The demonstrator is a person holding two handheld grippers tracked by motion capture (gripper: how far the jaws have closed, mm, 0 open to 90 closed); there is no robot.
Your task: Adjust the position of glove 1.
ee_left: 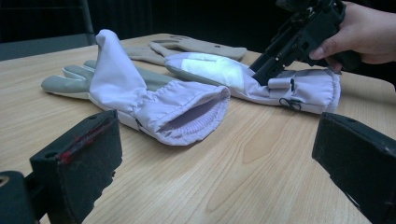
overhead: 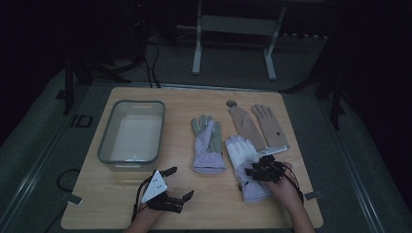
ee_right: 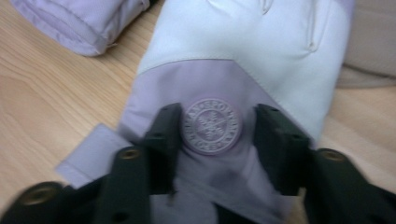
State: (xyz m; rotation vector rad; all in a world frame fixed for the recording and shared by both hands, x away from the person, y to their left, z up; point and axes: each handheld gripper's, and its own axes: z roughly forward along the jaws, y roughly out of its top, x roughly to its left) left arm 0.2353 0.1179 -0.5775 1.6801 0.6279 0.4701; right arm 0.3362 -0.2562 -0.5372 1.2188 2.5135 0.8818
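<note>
Right gripper view: the right gripper (ee_right: 212, 128) presses down on the white glove (ee_right: 243, 42), its jaws set on the lilac cuff to either side of a round badge (ee_right: 211, 126), not yet pinching. The glove lies on the table (overhead: 204, 194) right of another lilac glove (overhead: 209, 145). The left gripper (overhead: 176, 183) rests spread and empty near the tub (overhead: 131, 131).

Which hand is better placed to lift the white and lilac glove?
Right. The right gripper is down on the white and lilac glove, jaws either side of its round badge. The left gripper sits apart, open.
</note>
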